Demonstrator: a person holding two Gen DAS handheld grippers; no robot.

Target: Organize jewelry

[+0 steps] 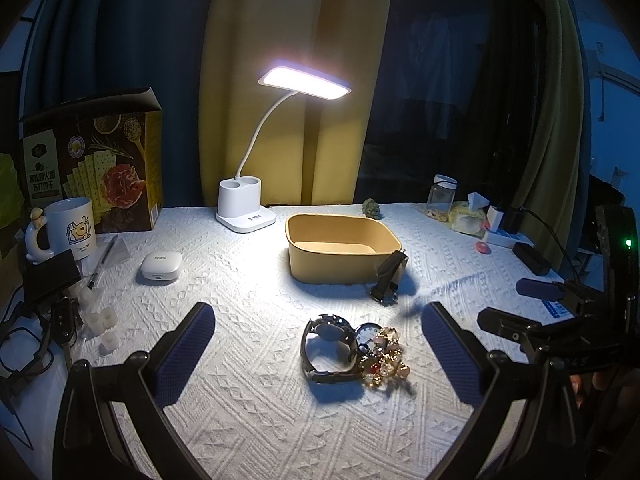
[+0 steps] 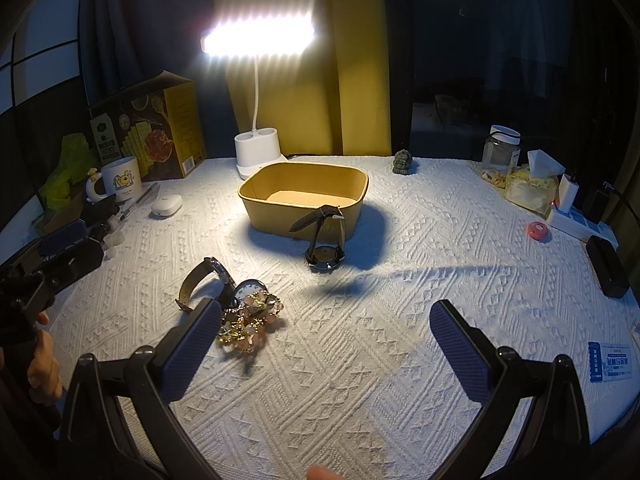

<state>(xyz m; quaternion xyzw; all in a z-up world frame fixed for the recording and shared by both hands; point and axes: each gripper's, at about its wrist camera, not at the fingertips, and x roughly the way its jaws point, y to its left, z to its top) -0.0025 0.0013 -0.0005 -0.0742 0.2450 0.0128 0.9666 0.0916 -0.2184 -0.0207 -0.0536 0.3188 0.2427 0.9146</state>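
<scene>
Judging by the empty yellow tray [image 1: 294, 240], you have sorted nothing yet; the black watch [image 2: 324, 254] leans against its front wall; the strapped watch [image 1: 330, 350] and gold bracelet heap [image 1: 386, 364] lie touching, nearer you; left gripper [image 1: 320, 354] and right gripper [image 2: 326, 354] hover released, grasping nothing.
</scene>
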